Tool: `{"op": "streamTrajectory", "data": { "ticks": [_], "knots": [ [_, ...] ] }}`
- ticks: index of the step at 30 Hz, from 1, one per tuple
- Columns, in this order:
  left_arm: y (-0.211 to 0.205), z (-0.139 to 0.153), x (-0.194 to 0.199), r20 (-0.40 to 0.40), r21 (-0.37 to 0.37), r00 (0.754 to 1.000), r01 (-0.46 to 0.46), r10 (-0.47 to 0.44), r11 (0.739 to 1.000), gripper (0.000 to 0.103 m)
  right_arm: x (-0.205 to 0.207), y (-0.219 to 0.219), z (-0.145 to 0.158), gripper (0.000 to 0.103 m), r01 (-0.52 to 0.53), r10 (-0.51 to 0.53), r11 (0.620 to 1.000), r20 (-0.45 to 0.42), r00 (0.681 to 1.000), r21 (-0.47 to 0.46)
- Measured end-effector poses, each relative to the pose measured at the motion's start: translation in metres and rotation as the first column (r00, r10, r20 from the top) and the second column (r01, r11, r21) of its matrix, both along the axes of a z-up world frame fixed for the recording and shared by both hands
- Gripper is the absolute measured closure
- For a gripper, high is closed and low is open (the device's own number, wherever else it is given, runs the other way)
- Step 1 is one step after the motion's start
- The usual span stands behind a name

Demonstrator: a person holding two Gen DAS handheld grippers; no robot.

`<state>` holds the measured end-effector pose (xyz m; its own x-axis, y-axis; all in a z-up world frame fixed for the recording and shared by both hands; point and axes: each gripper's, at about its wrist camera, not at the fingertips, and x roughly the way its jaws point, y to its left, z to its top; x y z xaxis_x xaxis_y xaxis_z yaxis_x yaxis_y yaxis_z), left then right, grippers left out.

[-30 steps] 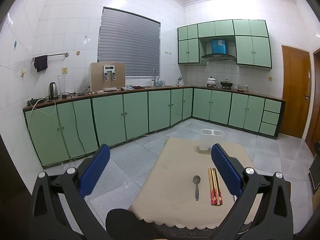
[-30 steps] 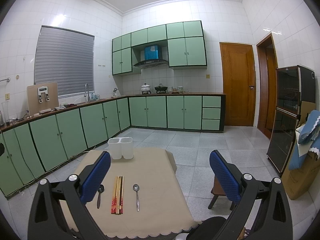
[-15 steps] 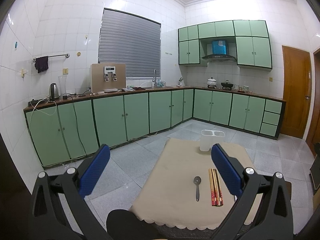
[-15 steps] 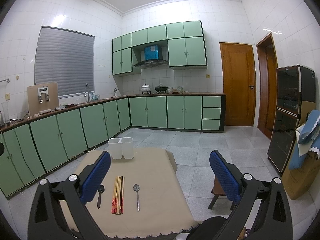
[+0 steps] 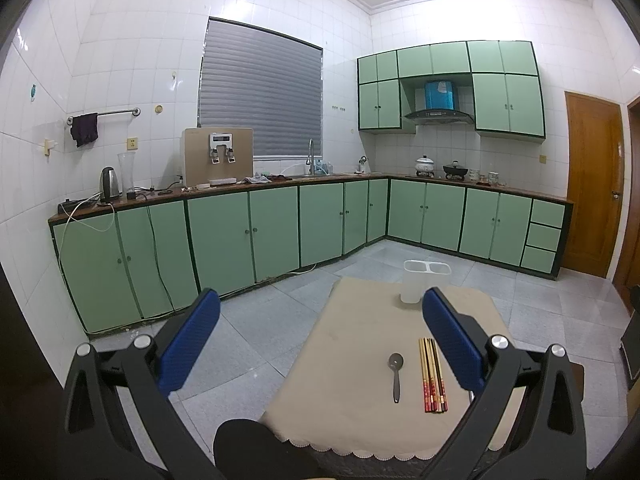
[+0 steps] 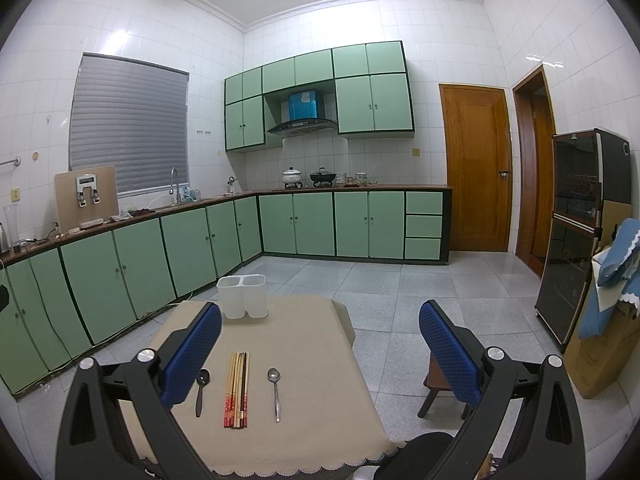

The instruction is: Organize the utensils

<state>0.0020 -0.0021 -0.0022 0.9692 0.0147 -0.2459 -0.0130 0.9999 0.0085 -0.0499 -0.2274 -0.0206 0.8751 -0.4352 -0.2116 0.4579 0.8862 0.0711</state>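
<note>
No text, brand or number can be read in either view. A white mark is borne by the blue panel [image 6: 306,106] above the range hood, but it is too small and blurred to be made out. A pale display strip is carried by the water dispenser [image 5: 218,156] on the counter, and nothing legible is shown on it. Red bands with light markings are seen on the chopsticks [image 6: 237,390]; no characters can be told.

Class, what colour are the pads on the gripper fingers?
Blue, with a textured surface; clearest in the right wrist view.
</note>
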Motion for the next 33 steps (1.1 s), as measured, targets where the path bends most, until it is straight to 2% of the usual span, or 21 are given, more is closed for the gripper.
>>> {"op": "streamTrajectory", "data": {
  "ticks": [33],
  "knots": [
    [-0.0006,-0.0026,0.0011,-0.007,0.005,1.0,0.001,-0.001,1.0,0.005,0.0008,-0.0005,-0.0031,0.006,-0.016,0.016,1.0,-0.006,1.0,0.007]
  ]
}}
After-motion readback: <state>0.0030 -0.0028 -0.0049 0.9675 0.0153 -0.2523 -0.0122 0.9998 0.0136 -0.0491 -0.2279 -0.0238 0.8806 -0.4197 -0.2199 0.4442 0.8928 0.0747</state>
